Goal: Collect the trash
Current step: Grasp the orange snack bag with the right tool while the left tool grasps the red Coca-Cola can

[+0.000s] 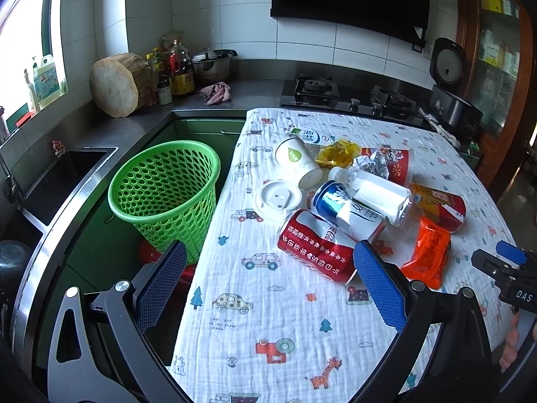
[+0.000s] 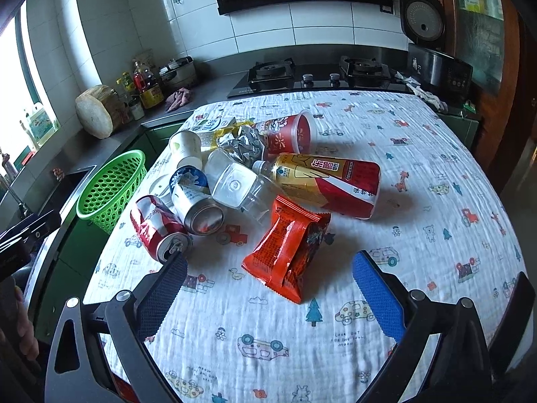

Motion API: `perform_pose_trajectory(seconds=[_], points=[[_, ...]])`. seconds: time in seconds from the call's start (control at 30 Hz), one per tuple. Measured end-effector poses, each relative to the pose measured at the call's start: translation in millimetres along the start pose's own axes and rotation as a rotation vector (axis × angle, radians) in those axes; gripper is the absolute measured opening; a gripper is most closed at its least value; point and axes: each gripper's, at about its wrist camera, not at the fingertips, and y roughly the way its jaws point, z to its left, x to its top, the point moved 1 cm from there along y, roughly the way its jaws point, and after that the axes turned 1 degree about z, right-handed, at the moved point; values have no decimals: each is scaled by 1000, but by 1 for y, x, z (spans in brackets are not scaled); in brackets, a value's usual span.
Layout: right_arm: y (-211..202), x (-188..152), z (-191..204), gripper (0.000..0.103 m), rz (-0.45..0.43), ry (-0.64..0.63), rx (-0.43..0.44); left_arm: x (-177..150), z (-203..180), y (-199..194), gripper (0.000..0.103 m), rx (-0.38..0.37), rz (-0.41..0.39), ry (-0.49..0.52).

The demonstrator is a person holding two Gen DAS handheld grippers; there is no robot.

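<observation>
From the left wrist, the left gripper (image 1: 268,275) was seen with jaws apart and empty; the green basket (image 1: 164,194) beyond its left jaw held nothing visible. From the right wrist, the right gripper (image 2: 268,278) was likewise spread, the orange packet (image 2: 288,252) lying between its jaws, and the trash pile (image 2: 241,174) was left uncollected on the desk (image 2: 436,201).

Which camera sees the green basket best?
The left wrist view. There the green basket shows whole, from its open rim down its holey wall, standing beside the table. The right wrist view shows it small at the left, its bottom cut off by the table edge.
</observation>
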Motion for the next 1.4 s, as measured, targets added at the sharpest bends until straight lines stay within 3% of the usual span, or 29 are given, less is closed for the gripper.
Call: perform_pose_trajectory(seconds=[0.1,0.17,0.63,0.97,1.23,1.4], points=[[15,2,-3,93,18,26,-3,3,3,4,98,0,9,-2],[26,3,-5,84,31,50,-4,6,6,8,98,2,17,-2],[88,11,-26,79,115,198,-32,18,11,40,98,-31,101,-37],[110,8,-40,64,159,254,-13,22,-4,82,97,-105,241,-162],[112,4,-46,46,158,275,31,19,-7,124,97,-145,376,-346],[109,2,-46,42,152,267,43,11,-13,147,97,-177,453,-440]])
